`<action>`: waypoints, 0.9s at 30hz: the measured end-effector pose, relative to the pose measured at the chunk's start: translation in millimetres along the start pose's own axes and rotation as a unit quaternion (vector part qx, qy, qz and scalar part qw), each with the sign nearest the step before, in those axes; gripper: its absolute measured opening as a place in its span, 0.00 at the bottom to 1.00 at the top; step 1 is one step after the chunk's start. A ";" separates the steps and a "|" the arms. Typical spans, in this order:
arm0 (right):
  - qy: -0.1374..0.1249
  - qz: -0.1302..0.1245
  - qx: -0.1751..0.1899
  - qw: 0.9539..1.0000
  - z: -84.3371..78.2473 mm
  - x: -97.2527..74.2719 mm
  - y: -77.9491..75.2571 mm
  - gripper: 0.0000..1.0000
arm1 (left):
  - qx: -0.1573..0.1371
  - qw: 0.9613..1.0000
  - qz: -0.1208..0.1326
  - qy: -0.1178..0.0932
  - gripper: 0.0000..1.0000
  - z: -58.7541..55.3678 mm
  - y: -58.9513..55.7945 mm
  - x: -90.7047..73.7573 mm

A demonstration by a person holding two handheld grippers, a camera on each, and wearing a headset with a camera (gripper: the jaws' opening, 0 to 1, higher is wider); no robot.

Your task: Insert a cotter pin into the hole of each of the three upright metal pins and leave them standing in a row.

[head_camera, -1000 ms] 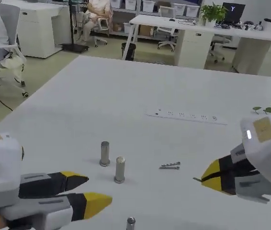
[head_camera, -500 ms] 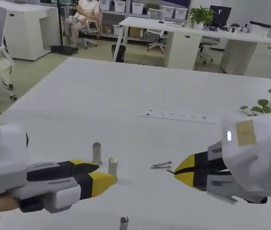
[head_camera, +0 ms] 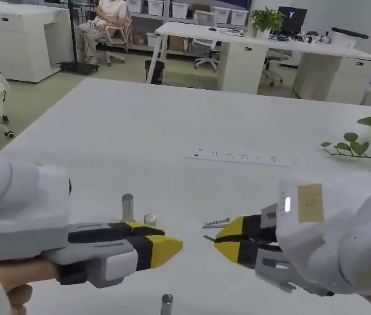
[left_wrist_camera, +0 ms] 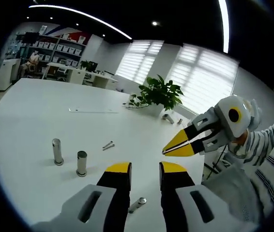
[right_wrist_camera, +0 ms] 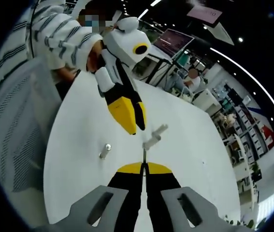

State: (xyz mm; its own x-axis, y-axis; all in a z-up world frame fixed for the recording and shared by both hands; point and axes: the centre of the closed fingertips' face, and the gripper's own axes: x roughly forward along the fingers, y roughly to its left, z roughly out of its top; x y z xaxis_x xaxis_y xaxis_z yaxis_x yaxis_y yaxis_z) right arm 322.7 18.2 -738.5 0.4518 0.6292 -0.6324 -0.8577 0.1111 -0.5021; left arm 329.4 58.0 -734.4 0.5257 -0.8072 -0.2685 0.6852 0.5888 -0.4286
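Three metal pins (head_camera: 128, 207): two stand upright side by side mid-table, the third pin (head_camera: 166, 303) is apart, toward the near edge of the table (head_camera: 172, 131). No hole looks filled. Judged: none of three inserted, row not yet formed. Loose cotter pins (head_camera: 216, 224) lie beside the pair.

Right gripper (head_camera: 210, 237): level, aimed at the pair, fingers pressed together on a thin sliver, apparently a cotter pin (right_wrist_camera: 144, 155).

Left gripper (head_camera: 167, 240): faces it, fingers slightly spread, empty.

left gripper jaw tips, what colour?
Left gripper: yellow tips over black, clearest in the left gripper view.
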 end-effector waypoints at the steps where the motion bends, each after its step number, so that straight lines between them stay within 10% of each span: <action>1: 0.000 0.000 -0.001 1.000 0.2 0.7 1.1 0.02 | 0.001 1.000 -0.004 0.002 0.20 -0.3 -2.5 1.9; 27: -0.011 0.002 -0.011 1.000 7.3 5.9 13.4 0.02 | -0.050 0.997 -0.052 0.032 0.05 -9.5 -26.2 16.0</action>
State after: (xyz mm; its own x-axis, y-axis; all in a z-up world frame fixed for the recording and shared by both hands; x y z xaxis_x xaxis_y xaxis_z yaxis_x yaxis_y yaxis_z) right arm 312.1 29.0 -744.7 0.4422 0.6470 -0.6212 -0.8537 0.0911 -0.5128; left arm 315.1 29.3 -735.6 0.4185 -0.8667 -0.2714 0.6794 0.4970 -0.5398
